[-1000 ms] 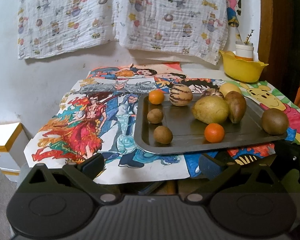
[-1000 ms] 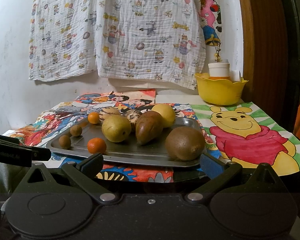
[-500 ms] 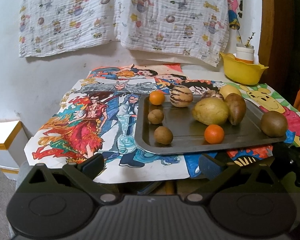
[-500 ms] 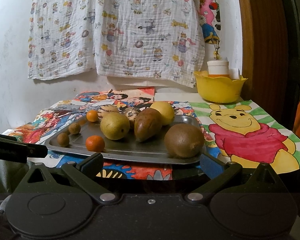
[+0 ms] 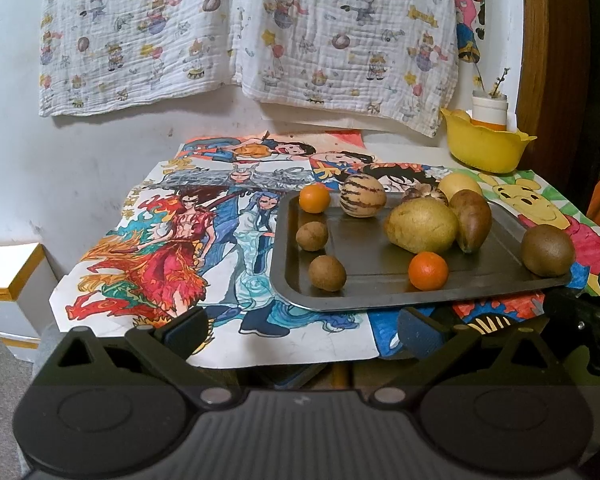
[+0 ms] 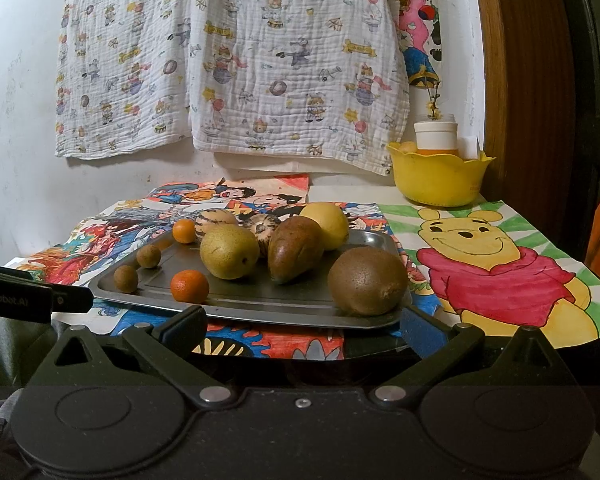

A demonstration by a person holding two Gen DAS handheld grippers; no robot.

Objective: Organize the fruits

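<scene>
While both claws hover spread, empty, near table edge: left claw [image 5: 300, 330], right claw [image 6: 302, 326]; kiwi [image 6: 367, 281] on metal tray [image 6: 236, 307] near-right corner.

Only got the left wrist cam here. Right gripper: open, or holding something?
Observer: The right gripper is open, with nothing between its fingers.
Operator: What's nearest to it?
Observer: The kiwi, at the tray's near corner, just beyond its right-hand finger.
Operator: Anything behind the pear? It's mostly blocked for me.
Observer: A second striped fruit, showing between the pear and the brown pointed fruit.
</scene>
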